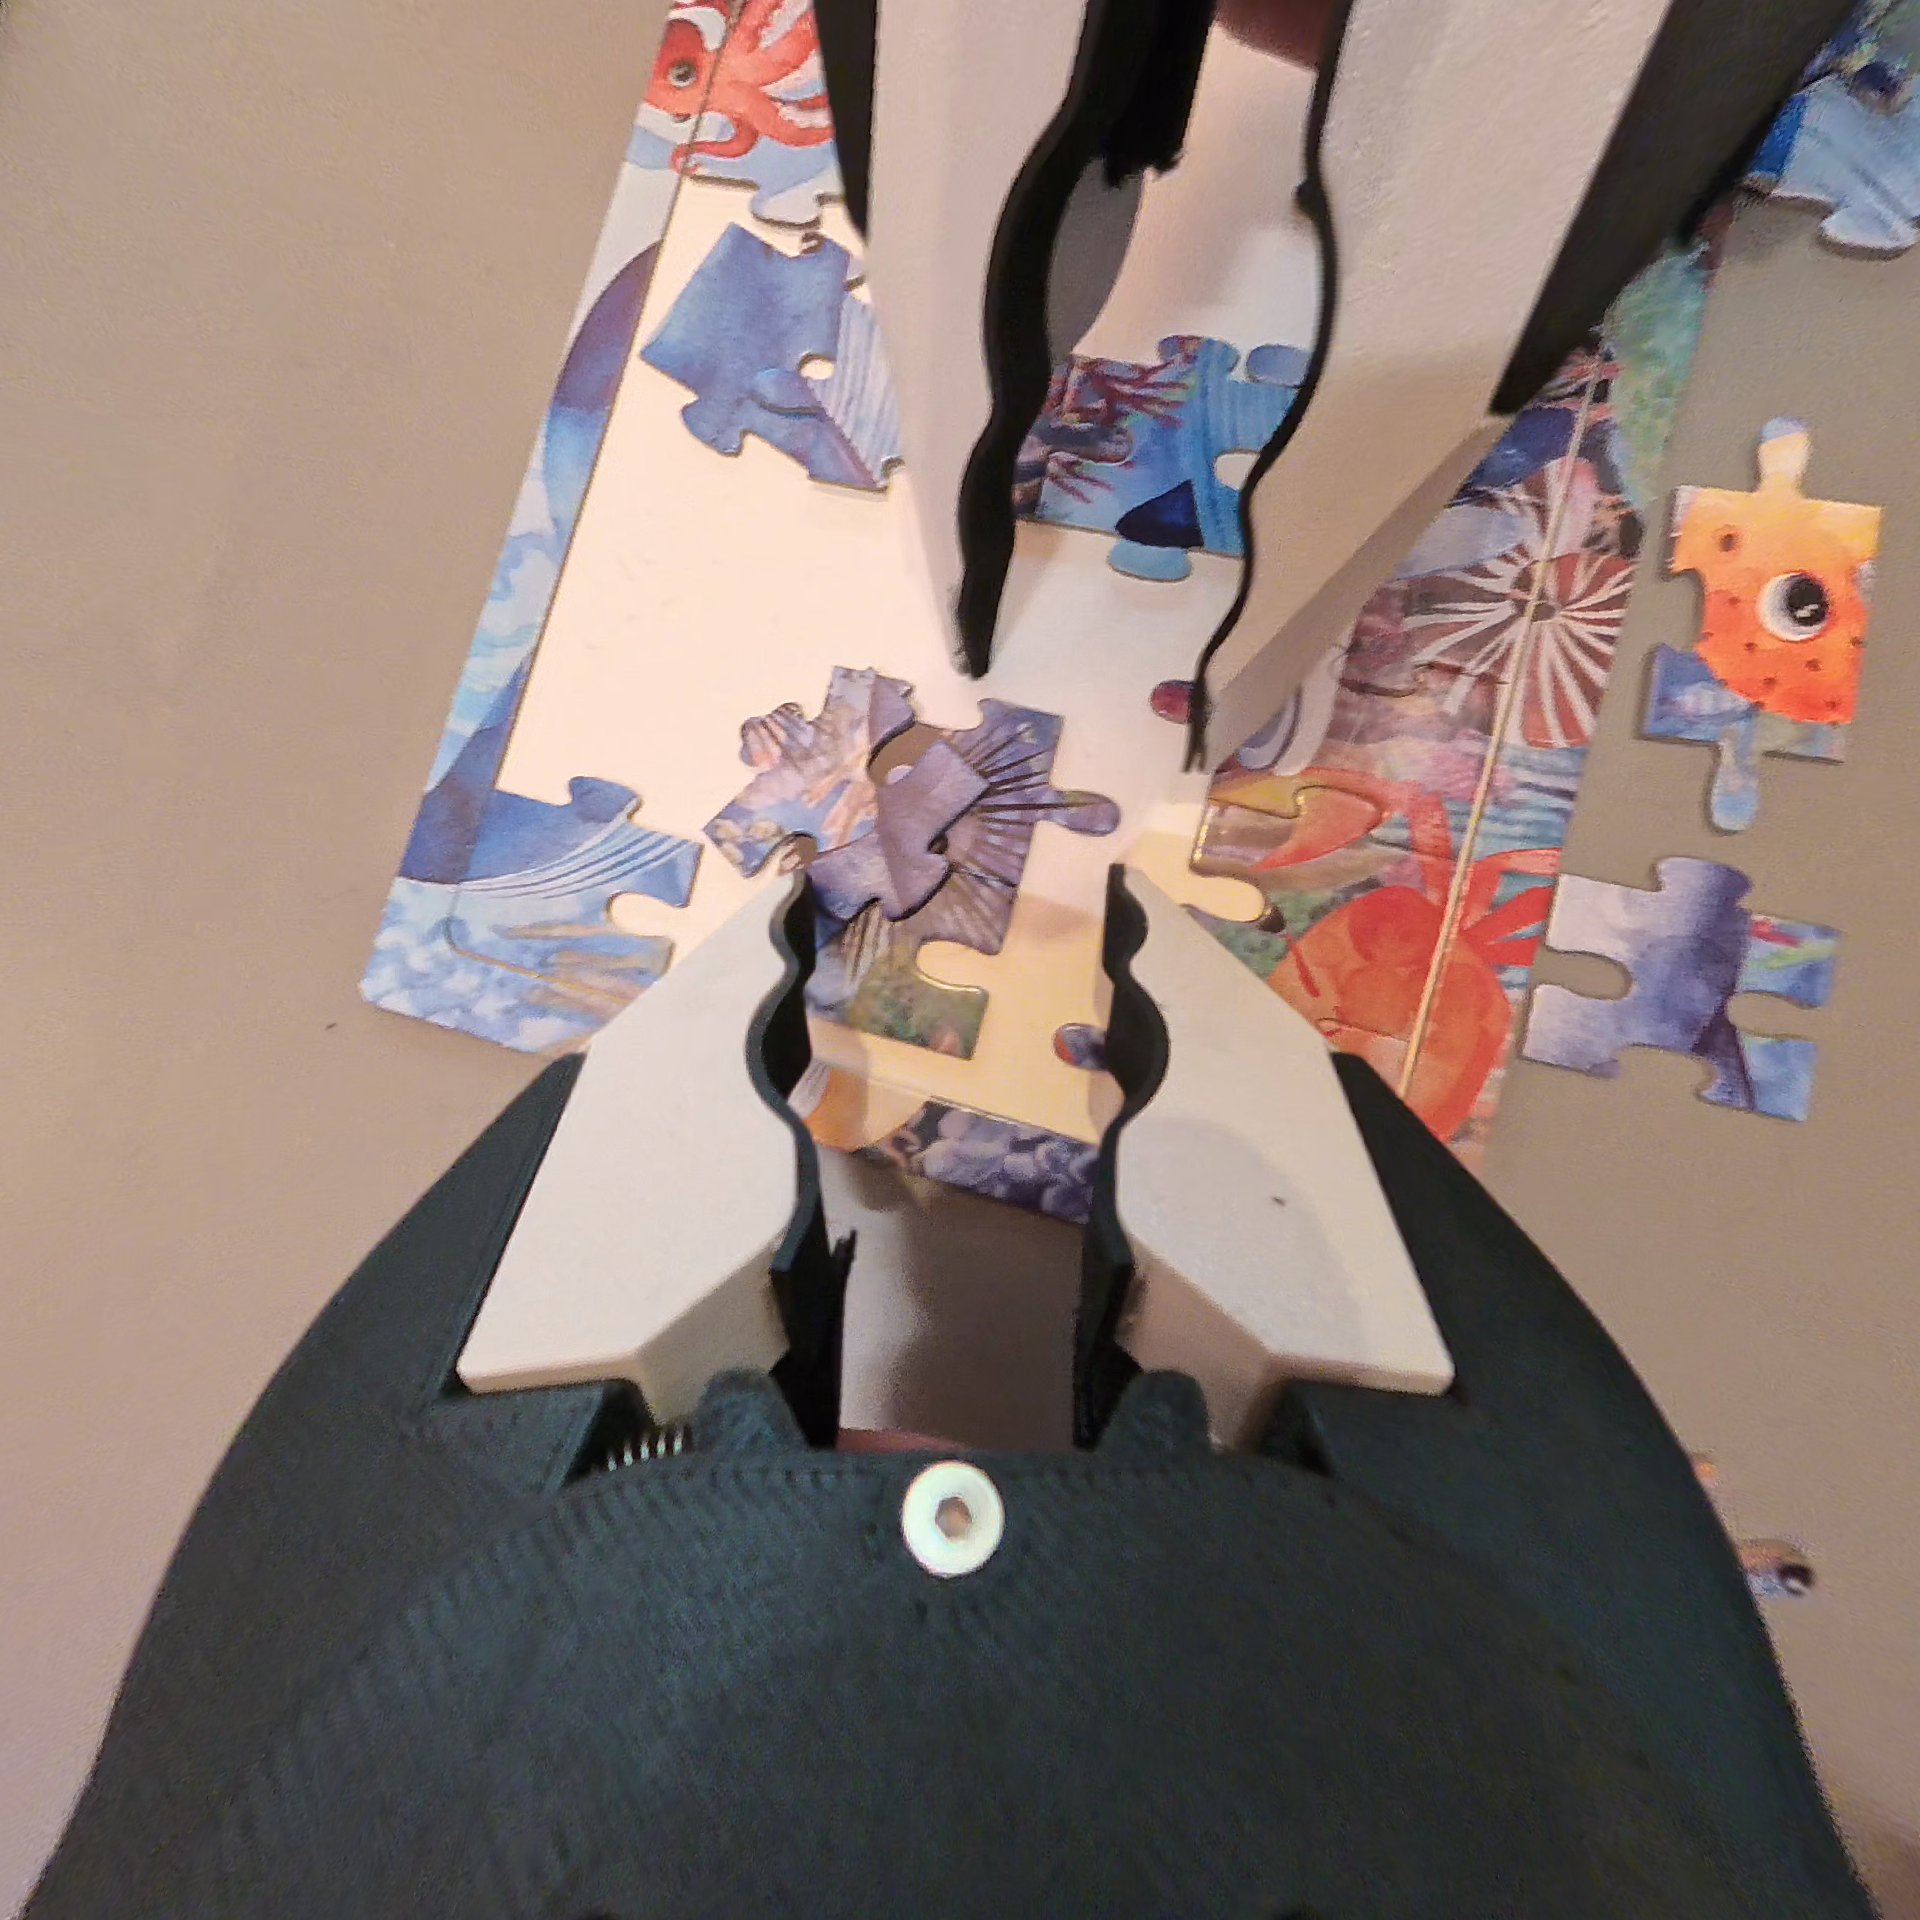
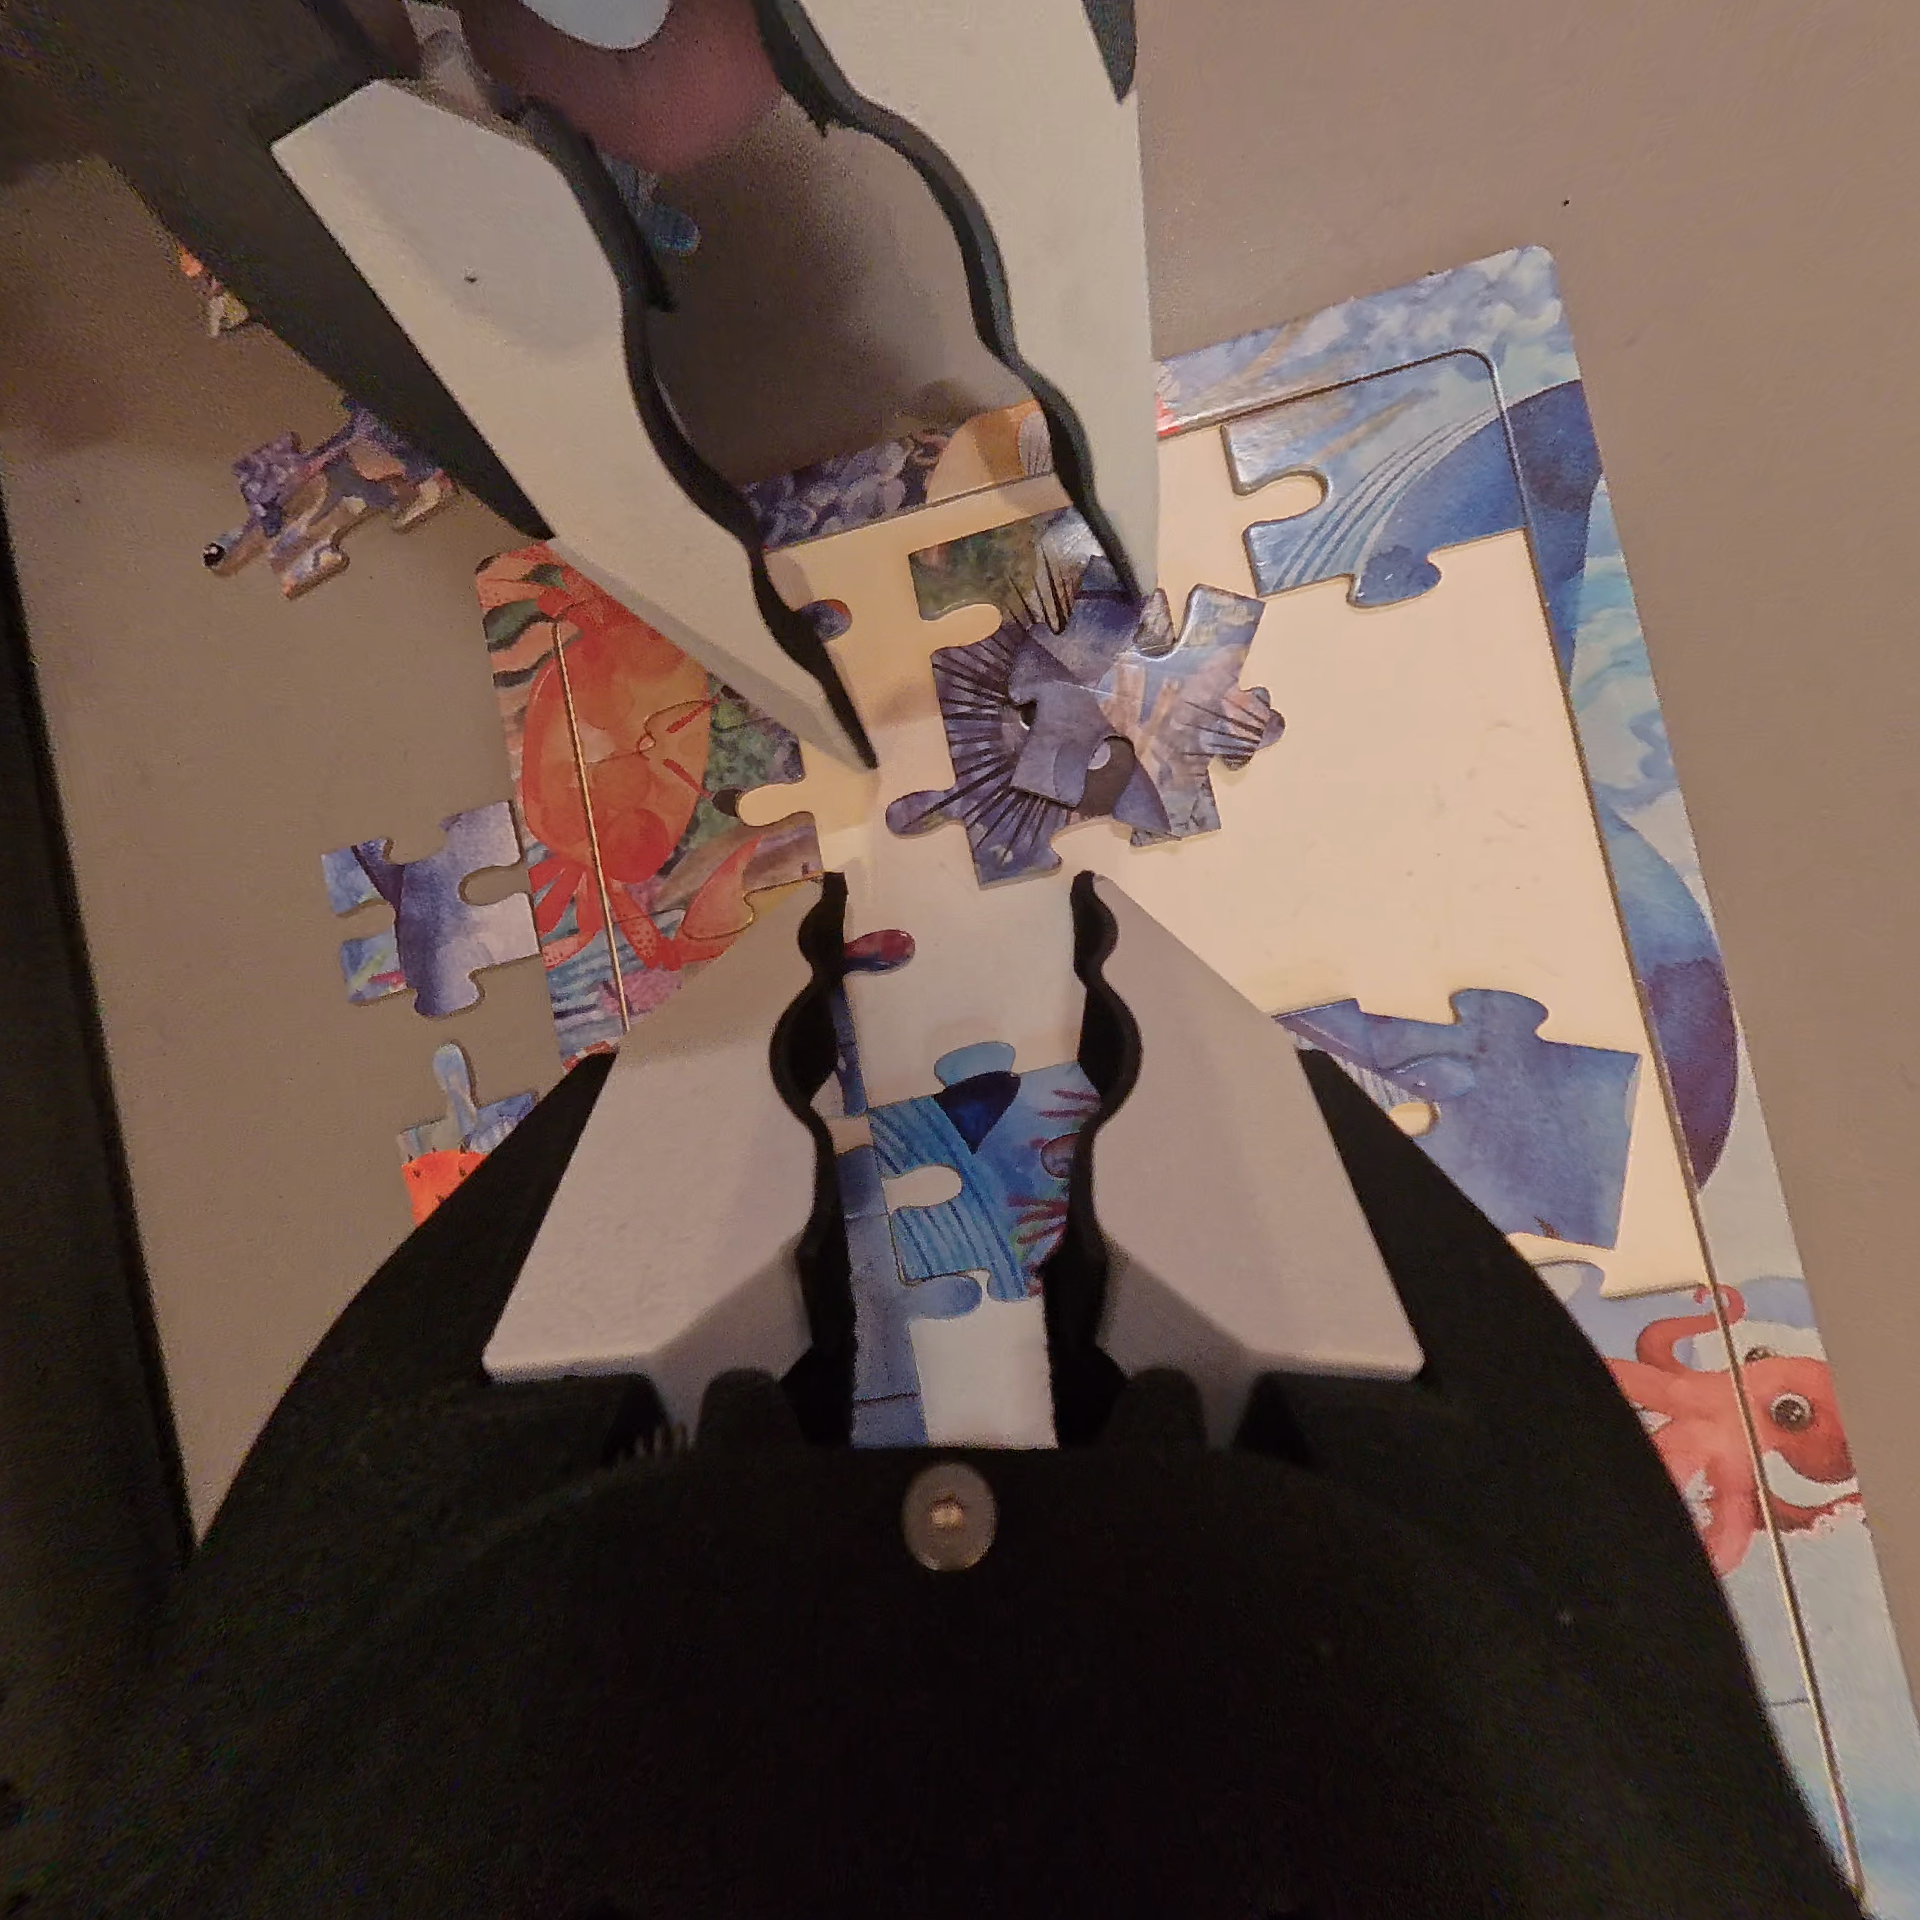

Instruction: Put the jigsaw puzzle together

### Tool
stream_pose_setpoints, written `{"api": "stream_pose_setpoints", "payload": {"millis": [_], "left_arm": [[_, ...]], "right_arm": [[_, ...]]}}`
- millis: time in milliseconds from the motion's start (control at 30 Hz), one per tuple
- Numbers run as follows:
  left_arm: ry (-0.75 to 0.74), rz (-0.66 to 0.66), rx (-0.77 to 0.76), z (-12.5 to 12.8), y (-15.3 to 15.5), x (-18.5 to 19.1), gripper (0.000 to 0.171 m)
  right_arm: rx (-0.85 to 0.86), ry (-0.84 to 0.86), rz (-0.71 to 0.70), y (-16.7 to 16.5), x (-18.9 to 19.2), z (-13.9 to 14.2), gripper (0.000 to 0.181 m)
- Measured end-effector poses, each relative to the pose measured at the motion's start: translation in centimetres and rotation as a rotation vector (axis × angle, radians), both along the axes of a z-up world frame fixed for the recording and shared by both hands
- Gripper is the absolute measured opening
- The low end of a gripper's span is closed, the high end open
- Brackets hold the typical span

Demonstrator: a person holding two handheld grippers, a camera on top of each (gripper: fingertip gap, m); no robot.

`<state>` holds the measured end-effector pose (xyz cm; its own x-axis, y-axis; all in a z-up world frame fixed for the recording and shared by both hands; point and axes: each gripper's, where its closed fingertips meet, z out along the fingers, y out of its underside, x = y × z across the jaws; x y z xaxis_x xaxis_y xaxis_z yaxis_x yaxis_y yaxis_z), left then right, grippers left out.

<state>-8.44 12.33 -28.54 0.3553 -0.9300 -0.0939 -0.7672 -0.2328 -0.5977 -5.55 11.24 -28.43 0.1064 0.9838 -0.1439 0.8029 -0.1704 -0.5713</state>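
Both your left tongs (image 1: 954, 883) and right tongs (image 2: 954, 883) gape empty. The stacked pieces (image 1: 904, 821) lie just ahead, between them: thin, light, stiff card. Pinch the top piece's raised edge.

**A:** so what's everything sitting on?

**B:** a plain beige surface (image 1: 208, 623), can't tell if it's a table or the floor. The puzzle tray (image 1: 540, 540) lies flat on it, cream inside with a blue sea border.

**A:** any loose pieces off the tray?

**B:** yeah, a few right on the beige. An orange fish piece (image 1: 1766, 613) and a blue-and-white piece (image 1: 1683, 977) lie just beside the tray's crab side. In the right wrist view there's also a purplish piece (image 2: 312, 499) further out, plus another one at the top right corner of the left wrist view (image 1: 1829, 156).
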Motion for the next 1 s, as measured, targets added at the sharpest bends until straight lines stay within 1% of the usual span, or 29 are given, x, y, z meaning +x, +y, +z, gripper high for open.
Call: {"api": "stream_pose_setpoints", "payload": {"millis": [133,200,333,400,467,533,600,667,733,767,867,1000], "left_arm": [[-0.008,-0.03,-0.018,0.0,-0.9,0.9,0.053],[-0.012,-0.044,-0.019,0.0,-1.3,1.2,0.05],[-0.099,-0.099,-0.084,0.6,-2.7,2.8,0.057],[-0.114,-0.133,-0.091,0.8,-3.3,3.2,0.058],[-0.089,-0.083,-0.047,1.0,-2.0,2.1,0.061],[-0.098,-0.034,-0.039,1.2,-0.9,1.1,0.063],[-0.066,0.003,-0.032,0.4,0.1,0.1,0.066],[-0.06,-0.009,-0.057,-0.3,-0.3,0.2,0.065],[-0.06,-0.009,-0.059,-0.3,-0.4,0.3,0.067],[-0.053,-0.011,-0.052,-0.2,-0.4,0.3,0.067],[-0.044,-0.022,-0.05,-0.2,-0.8,0.4,0.066],[-0.03,-0.031,-0.032,-0.1,-1.1,0.5,0.066]], "right_arm": [[0.008,0.013,-0.014,0.1,-0.2,0.0,0.042],[0.001,0.021,-0.019,0.1,-0.1,0.0,0.041],[0.002,0.031,-0.03,0.3,-0.1,0.1,0.043],[0.019,0.014,-0.037,0.5,0.0,0.0,0.041],[0.033,0.005,-0.05,0.9,0.3,0.0,0.043],[0.047,0.018,-0.046,0.9,0.1,0.2,0.042],[0.066,0.021,-0.053,1.0,-0.1,0.3,0.042],[0.099,0.022,-0.068,1.5,-0.4,0.1,0.043],[0.129,0.018,-0.099,2.1,-0.5,-0.1,0.044],[0.137,0.021,-0.107,2.3,-0.5,-0.1,0.042],[0.15,0.018,-0.103,2.6,-0.3,0.0,0.03],[0.136,0.0,-0.086,2.7,0.0,-0.1,0.029]]}}
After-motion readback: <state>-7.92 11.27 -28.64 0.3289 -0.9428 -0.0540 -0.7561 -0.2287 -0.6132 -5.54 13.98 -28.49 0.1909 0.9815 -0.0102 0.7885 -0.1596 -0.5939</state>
